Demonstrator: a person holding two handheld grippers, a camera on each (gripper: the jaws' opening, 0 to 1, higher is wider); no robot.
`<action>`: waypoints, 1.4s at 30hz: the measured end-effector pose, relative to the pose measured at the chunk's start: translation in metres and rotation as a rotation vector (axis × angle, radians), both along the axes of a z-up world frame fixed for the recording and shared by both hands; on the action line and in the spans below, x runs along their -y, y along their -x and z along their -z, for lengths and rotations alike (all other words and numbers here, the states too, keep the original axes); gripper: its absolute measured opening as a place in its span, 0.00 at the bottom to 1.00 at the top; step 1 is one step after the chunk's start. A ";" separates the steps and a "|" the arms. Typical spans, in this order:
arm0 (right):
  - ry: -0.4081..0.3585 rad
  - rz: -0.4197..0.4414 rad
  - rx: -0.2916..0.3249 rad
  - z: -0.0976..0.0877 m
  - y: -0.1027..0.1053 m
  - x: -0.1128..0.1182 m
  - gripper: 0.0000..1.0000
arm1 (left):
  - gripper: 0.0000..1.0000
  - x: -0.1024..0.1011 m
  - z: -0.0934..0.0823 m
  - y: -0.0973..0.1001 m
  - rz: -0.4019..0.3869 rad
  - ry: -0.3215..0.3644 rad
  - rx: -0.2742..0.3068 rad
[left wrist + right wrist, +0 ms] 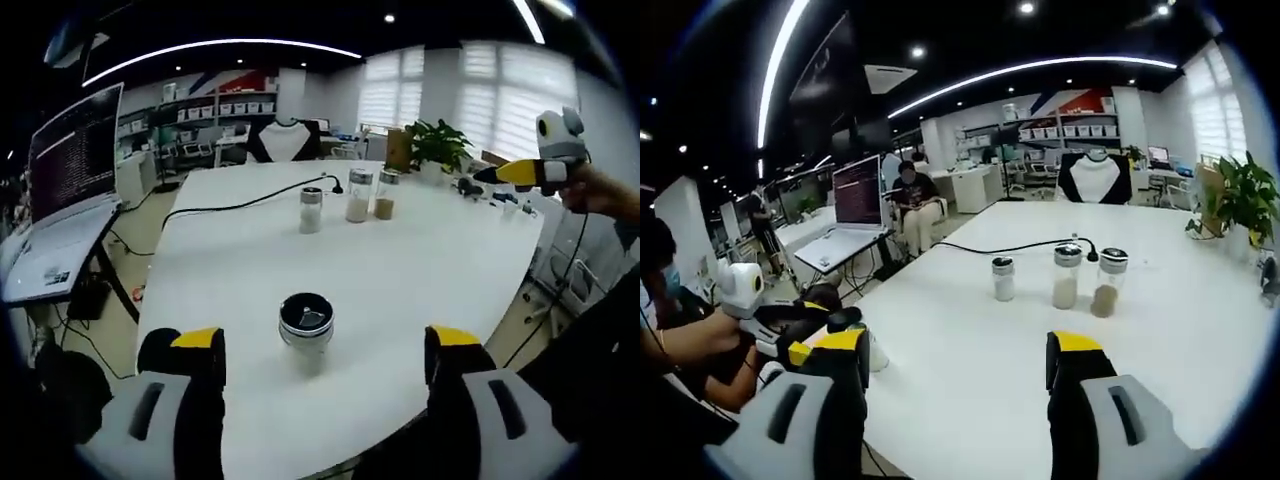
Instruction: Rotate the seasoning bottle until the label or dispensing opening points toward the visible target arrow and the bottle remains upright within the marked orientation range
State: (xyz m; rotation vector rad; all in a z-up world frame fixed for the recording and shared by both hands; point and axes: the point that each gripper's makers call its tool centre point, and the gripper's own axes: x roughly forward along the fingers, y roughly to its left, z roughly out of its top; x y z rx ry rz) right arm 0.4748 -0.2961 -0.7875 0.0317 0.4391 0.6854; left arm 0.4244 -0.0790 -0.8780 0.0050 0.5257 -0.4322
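seasoning bottle (pixel 306 330) stands upright on the white table (pixel 420 280), just ahead of the left gripper (pixel 325 355), between its jaws, untouched. both grippers' jaws apart, right gripper (pixel 958 362) holding nothing. prob light, smooth glass, slippery & tippy; grab low on the body, not the dark cap.

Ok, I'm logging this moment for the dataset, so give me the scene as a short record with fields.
surface: white table
nearest bottle: seasoning bottle with a dark lid, upright, ahead of the left gripper, between its open jaws but not touched
other bottles: three jars standing in a row farther back on the table
right gripper: right gripper open, holding nothing, aimed toward the three jars
cable: black cable lying across the far side of the table
background: laptop, potted plant
target arrow: cannot be made out
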 end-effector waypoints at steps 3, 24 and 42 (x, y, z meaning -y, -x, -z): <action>0.009 0.000 -0.005 0.000 0.003 -0.006 0.72 | 0.93 -0.001 -0.004 0.005 0.013 -0.021 0.019; 0.166 0.008 0.055 -0.014 -0.010 -0.034 0.65 | 0.96 -0.019 -0.017 0.029 0.077 0.032 0.041; 0.306 -0.178 0.089 -0.005 -0.134 -0.076 0.62 | 0.89 0.008 -0.010 0.008 0.022 0.077 0.024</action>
